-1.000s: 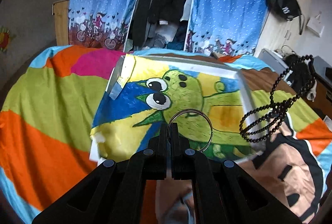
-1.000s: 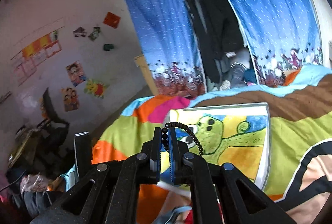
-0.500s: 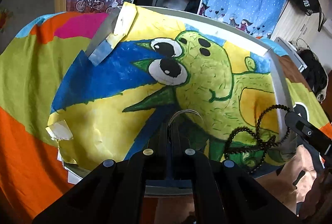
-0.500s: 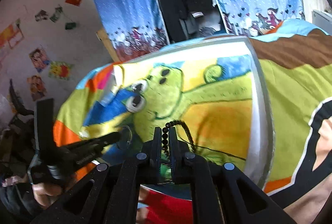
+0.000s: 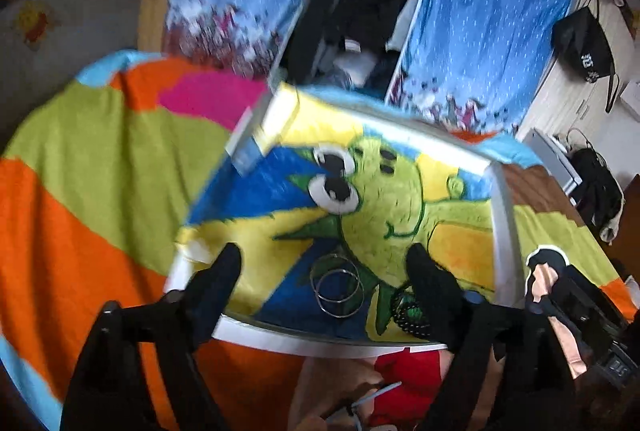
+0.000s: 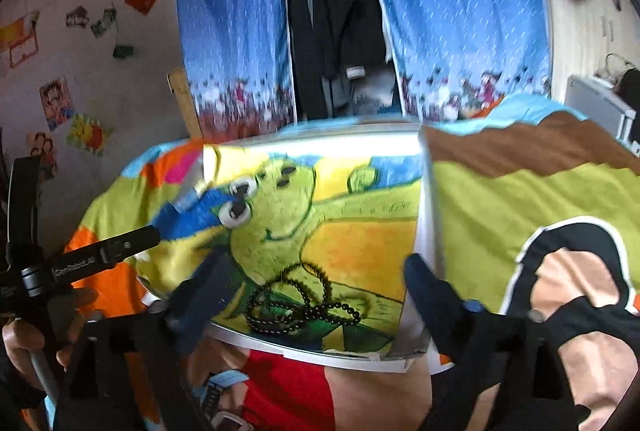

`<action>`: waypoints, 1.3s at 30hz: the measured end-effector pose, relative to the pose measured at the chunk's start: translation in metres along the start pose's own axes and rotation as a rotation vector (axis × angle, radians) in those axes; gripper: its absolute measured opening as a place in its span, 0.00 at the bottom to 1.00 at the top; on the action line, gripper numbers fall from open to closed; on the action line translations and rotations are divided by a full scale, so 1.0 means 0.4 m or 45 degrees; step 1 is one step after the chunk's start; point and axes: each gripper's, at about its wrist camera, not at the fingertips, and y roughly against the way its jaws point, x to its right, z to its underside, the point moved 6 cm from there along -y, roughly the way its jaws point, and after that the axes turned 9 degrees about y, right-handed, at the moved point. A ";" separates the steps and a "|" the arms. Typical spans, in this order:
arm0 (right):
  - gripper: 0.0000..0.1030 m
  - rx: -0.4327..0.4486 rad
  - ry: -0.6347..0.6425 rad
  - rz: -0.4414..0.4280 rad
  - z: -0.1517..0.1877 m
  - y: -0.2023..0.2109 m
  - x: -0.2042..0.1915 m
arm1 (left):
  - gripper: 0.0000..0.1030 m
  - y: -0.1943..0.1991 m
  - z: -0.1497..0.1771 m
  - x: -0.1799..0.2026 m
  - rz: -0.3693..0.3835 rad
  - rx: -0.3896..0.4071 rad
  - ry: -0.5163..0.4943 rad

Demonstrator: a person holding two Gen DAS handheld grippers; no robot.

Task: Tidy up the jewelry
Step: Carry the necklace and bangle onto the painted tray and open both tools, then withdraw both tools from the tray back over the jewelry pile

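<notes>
A white-rimmed tray (image 5: 505, 231) lined with a green cartoon drawing lies on the bed. Thin silver bangles (image 5: 338, 286) lie on the tray's near part, between the fingers of my left gripper (image 5: 326, 267), which is open and empty above them. A black bead necklace (image 6: 298, 301) lies coiled on the tray's near edge; it also shows in the left wrist view (image 5: 408, 313). My right gripper (image 6: 316, 277) is open and empty just above it. The tray also shows in the right wrist view (image 6: 427, 215).
The bed has a bright patchwork blanket (image 5: 80, 191). Blue curtains (image 6: 448, 3) and an open wardrobe of dark clothes (image 6: 332, 11) stand behind. The left gripper's body (image 6: 80, 263) shows at the right view's left. A drawer unit (image 5: 554, 159) stands at the right.
Both grippers opened and pulled back. The bangles left the left gripper and the bead necklace left the right gripper; both now lie on the tray.
</notes>
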 end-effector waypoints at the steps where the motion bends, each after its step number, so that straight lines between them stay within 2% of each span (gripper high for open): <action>1: 0.96 0.038 -0.002 0.000 -0.008 0.029 -0.004 | 0.90 0.038 -0.006 0.005 0.001 0.041 -0.011; 4: 1.00 0.136 0.001 0.010 -0.030 0.109 -0.022 | 0.98 0.132 -0.013 0.025 0.004 0.149 -0.051; 11: 1.00 0.337 0.064 0.037 -0.043 0.293 -0.095 | 0.99 0.331 0.038 0.073 0.037 0.330 -0.179; 17: 1.00 0.457 0.124 0.079 0.013 0.449 -0.157 | 0.99 0.454 0.121 0.076 0.058 0.403 -0.205; 22: 1.00 0.535 0.164 0.174 0.081 0.561 -0.188 | 0.99 0.531 0.200 0.073 0.072 0.438 -0.242; 27: 1.00 0.500 0.178 0.153 0.164 0.597 -0.216 | 0.99 0.581 0.290 0.060 0.083 0.436 -0.255; 31: 1.00 0.436 0.071 0.091 0.247 0.604 -0.219 | 0.99 0.597 0.364 0.040 0.048 0.425 -0.282; 36: 1.00 0.373 0.067 0.171 0.337 0.603 -0.225 | 0.99 0.596 0.444 0.008 0.037 0.395 -0.334; 39: 1.00 0.317 0.067 0.222 0.393 0.595 -0.224 | 0.99 0.575 0.486 -0.020 0.017 0.340 -0.365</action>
